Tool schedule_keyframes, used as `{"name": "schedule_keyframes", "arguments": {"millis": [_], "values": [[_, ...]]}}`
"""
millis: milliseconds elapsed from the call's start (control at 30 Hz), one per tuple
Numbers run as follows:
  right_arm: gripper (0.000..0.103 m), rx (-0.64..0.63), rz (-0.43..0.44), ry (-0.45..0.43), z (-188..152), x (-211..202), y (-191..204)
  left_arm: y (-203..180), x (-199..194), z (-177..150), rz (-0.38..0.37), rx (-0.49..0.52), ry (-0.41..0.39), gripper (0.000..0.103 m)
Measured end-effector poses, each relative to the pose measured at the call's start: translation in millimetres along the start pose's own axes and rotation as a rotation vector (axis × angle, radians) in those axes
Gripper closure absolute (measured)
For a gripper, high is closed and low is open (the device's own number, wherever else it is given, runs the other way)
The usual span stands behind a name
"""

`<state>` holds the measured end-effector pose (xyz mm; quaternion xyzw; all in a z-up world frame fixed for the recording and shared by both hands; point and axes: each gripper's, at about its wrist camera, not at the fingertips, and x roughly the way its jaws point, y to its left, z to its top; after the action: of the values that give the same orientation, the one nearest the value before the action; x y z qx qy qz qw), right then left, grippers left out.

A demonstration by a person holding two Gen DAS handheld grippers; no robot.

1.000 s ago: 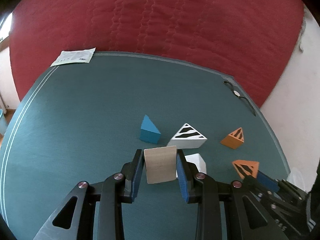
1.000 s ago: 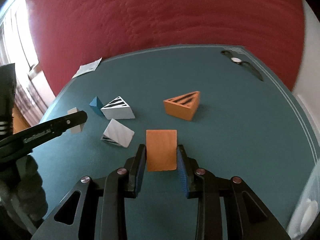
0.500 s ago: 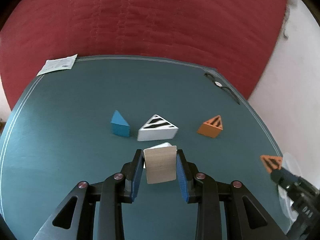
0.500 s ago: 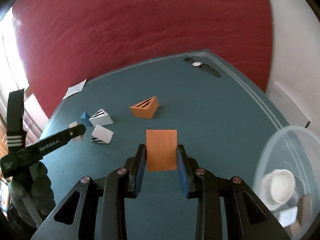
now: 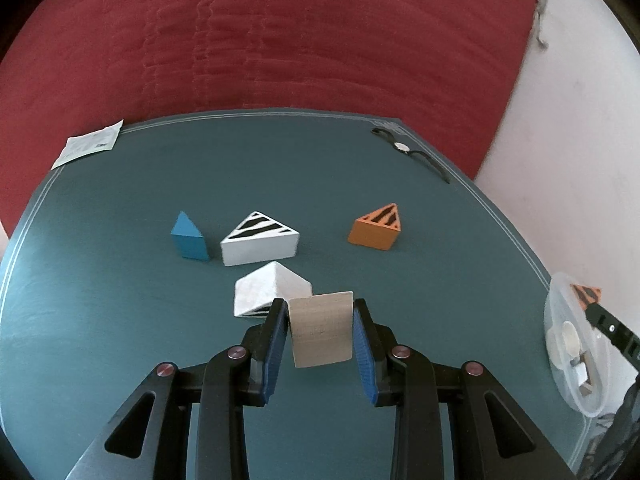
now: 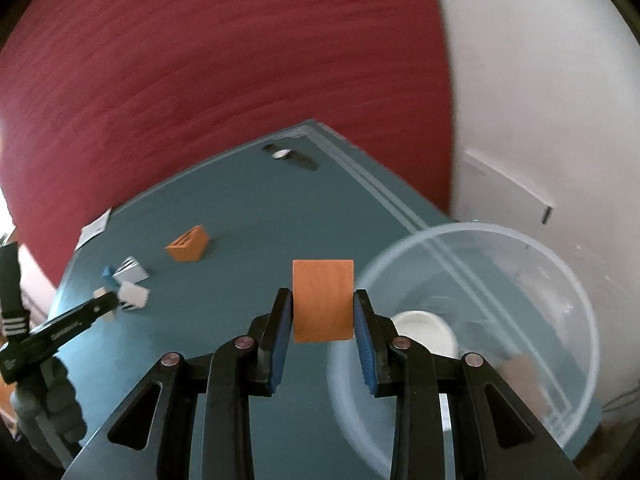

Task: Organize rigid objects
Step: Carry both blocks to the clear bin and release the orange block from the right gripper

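We are cataloguing a teal table (image 5: 120, 320) set against a red quilted backdrop (image 5: 280, 40).

Held items: we are gripping a pale wooden block (image 5: 321, 329) in the left gripper (image 5: 321, 334), its blue pads pressing on both sides of the block, which is hanging above the table surface. We are gripping an orange block (image 6: 323, 300) in the right gripper (image 6: 323, 320), pads likewise clamping it on both sides; it is sitting just left of the rim of a clear plastic bowl (image 6: 568, 280) at the table's right edge.

Bowl contents: a white round piece (image 6: 426, 330) is lying at the bottom; other pieces in there are too blurred to name.

Loose items on the table, as the left wrist view shows them: a blue wedge (image 5: 189, 236) is standing just beside a white wedge with black stripes (image 5: 260, 239); a second white wedge (image 5: 272, 288) is lying nearer us, partly behind the left gripper's finger; an orange wedge with black stripes (image 5: 375, 227) is resting well apart to the right.

Other: a paper slip (image 5: 90, 145) is lying at the far left corner, and a wristwatch (image 5: 408, 152) near the far right corner. A white wall (image 6: 540, 80) is showing on the right.
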<state>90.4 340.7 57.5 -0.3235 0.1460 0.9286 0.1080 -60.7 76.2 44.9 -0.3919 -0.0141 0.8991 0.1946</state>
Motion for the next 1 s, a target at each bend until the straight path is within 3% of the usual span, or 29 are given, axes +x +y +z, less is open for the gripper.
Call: {"name": "schedule_keyframes", "arguments": {"millis": [600,700,1000], "values": [[0.071,0.163,-0.188,-0.066,3,-19,-102,-31,-4,-3,-0.037,0.049,0.029,0.069],[0.058,0.191,-0.204,-0.071,2,-21,-115,-39,-5,-2,-0.048,0.061,0.032,0.069],[0.057,0.233,-0.223,-0.072,-6,-20,-136,-77,-10,-1,-0.074,0.137,0.032,0.069]]}}
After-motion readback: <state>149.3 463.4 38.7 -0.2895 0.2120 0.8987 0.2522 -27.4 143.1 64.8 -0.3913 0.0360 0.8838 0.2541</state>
